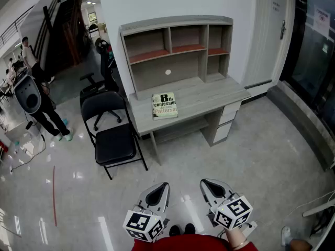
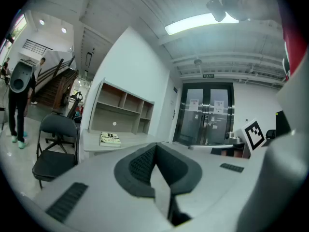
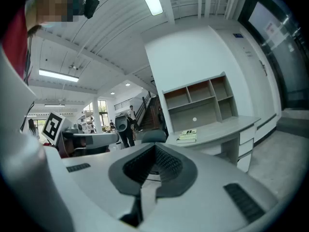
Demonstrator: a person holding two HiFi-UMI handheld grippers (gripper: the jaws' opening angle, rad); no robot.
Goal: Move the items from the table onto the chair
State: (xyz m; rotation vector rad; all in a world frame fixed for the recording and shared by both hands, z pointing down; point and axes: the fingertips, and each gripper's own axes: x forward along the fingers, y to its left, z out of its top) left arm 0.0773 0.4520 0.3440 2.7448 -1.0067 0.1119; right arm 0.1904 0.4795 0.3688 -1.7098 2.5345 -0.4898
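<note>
A book [image 1: 165,105] with a pale cover and black print lies flat on the grey desk [image 1: 209,94], towards its left end. It also shows small in the left gripper view as the book [image 2: 110,138] and in the right gripper view as the book [image 3: 187,136]. A black folding chair [image 1: 111,135] stands just left of the desk, its seat bare. My left gripper [image 1: 159,187] and right gripper [image 1: 209,184] hang low at the bottom of the head view, well short of the desk. Both are shut with nothing held.
The desk carries a hutch with open shelves [image 1: 175,42] and drawers [image 1: 226,120] at its right. A black office chair [image 1: 99,82] stands behind the folding chair. A person [image 1: 36,95] stands at the far left. Glass doors [image 2: 207,115] lie to the right.
</note>
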